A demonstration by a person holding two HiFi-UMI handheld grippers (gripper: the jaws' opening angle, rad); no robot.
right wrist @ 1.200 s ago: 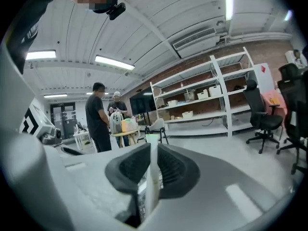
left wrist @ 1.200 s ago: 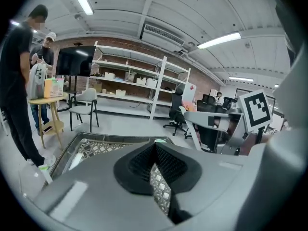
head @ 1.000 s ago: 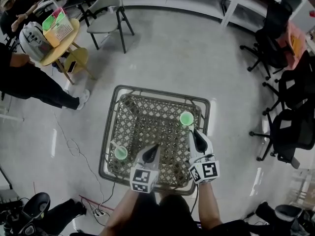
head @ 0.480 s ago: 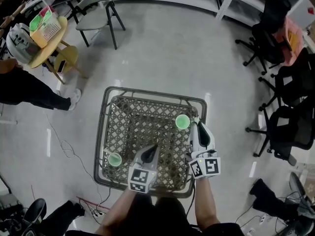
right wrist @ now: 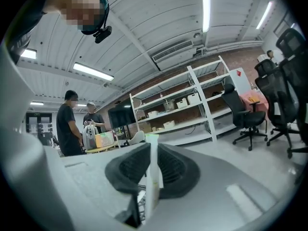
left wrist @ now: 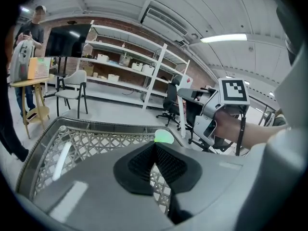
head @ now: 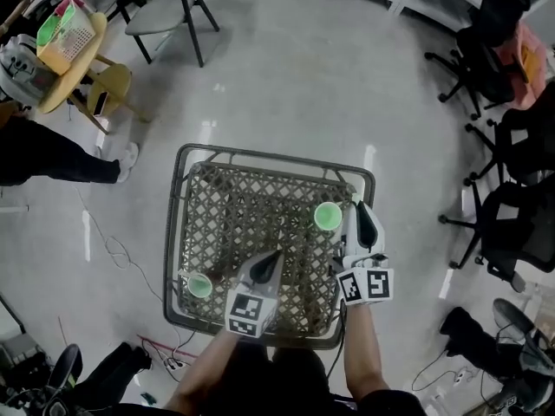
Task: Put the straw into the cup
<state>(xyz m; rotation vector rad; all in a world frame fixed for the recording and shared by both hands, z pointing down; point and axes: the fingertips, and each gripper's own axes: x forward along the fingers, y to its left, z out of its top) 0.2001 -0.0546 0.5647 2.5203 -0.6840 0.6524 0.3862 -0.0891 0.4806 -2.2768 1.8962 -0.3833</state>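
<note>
A small green cup (head: 199,285) sits at 8 o'clock on the woven table (head: 247,206). The left gripper (head: 274,258) has its jaws pressed together with nothing in them. Another round green cup (head: 328,216) sits at 3 o'clock. Just beside it, the right gripper (head: 360,211) pinches the thin white straw (right wrist: 153,177). The straw is probably light and bendy, so it is best held near the middle.

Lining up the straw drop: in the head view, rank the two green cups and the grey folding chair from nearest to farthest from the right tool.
1. Right green cup, on the table, just beside the right tool.
2. Left green cup, at the table's near-left corner.
3. Grey folding chair, on the floor beyond the table, upper left.
</note>
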